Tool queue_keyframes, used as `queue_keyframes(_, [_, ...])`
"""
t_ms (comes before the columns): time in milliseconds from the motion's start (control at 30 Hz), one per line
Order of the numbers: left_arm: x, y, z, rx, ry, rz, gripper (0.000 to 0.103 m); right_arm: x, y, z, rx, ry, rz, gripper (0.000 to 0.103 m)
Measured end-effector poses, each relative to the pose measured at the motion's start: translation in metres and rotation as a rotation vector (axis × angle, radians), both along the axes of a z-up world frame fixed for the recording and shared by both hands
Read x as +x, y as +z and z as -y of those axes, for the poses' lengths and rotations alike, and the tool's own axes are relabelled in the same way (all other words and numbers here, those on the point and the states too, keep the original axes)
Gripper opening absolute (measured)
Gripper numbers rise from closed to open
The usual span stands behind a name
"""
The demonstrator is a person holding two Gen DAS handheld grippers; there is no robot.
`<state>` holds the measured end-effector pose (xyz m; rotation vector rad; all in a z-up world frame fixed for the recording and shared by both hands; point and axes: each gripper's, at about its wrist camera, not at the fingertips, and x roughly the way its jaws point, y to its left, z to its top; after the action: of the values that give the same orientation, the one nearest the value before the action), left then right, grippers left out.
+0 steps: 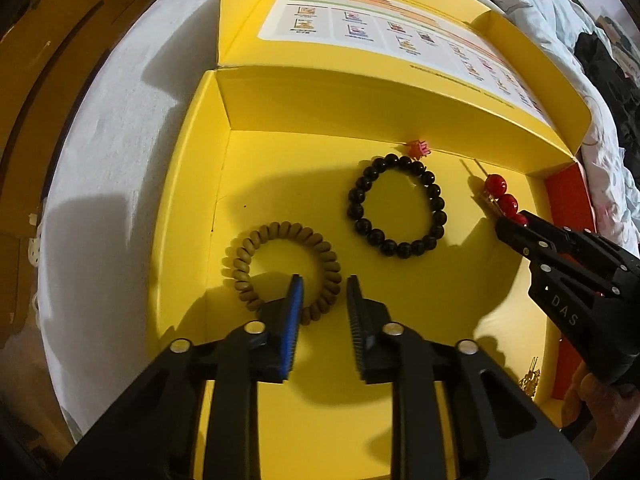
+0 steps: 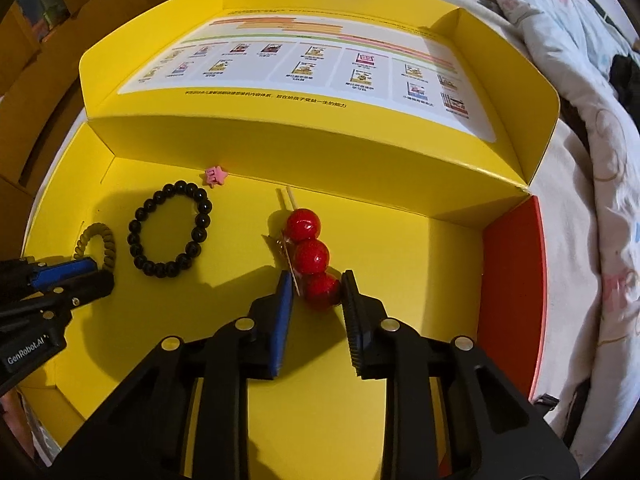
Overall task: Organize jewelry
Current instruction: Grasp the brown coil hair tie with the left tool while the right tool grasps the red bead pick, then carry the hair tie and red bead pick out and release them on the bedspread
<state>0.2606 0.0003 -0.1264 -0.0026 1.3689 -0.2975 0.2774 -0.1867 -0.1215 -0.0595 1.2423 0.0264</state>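
Note:
An open yellow box (image 1: pixel 192 184) (image 2: pixel 384 248) holds the jewelry. A brown bead bracelet (image 1: pixel 256 248) (image 2: pixel 102 240) lies at its left. My left gripper (image 1: pixel 322 284) (image 2: pixel 94 270) is open; its left finger rests over the bracelet's ring. A black bead bracelet (image 1: pixel 396 204) (image 2: pixel 170 230) lies in the middle. A small pink star clip (image 1: pixel 418 148) (image 2: pixel 216 174) sits by the back wall. A red-ball hairpin (image 1: pixel 502 198) (image 2: pixel 310 258) lies at the right. My right gripper (image 2: pixel 316 286) (image 1: pixel 510 224) has its jaws around the nearest red ball, touching or nearly so.
The box lid (image 2: pixel 312 68) stands open behind, with a printed sheet inside. A red side panel (image 2: pixel 512 280) bounds the box at the right. A gold ornament (image 1: pixel 530 380) lies near the right edge. White cloth (image 1: pixel 104 160) and bedding (image 2: pixel 580 120) surround the box.

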Motion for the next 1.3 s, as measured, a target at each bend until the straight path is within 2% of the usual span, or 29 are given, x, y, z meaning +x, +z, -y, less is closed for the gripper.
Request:
queue_keyframes(67, [-0.003,-0.001,-0.003,0.005,-0.008,0.004,0.01,0.0,0.0,-0.002,-0.008,0.002,0.001,0.024])
queue_keyframes(233, [-0.008,-0.001,0.005,0.067,-0.042,0.042,0.009,-0.002,-0.001,-0.003,-0.022,-0.001,-0.003,0.024])
queue_keyframes(433, [-0.008,0.004,-0.003,0.024,-0.034,0.042,0.009,-0.006,0.011,0.008,0.014,-0.019,0.014,0.023])
queue_keyframes(800, [-0.035,0.051,-0.013,-0.015,-0.036,0.12,0.009,-0.036,0.066,0.043,0.108,-0.057,0.091,0.023])
queue_keyframes(1000, [-0.077,0.088,-0.016,-0.015,-0.044,0.182,0.009,-0.074,0.09,0.095,0.15,-0.141,0.134,0.023])
queue_keyframes(1167, [-0.11,0.091,-0.016,0.015,-0.062,0.205,0.009,-0.118,0.096,0.142,0.165,-0.226,0.141,0.023])
queue_keyframes(1300, [-0.146,0.093,-0.027,0.033,-0.065,0.223,0.009,-0.149,0.092,0.158,0.159,-0.259,0.129,0.023])
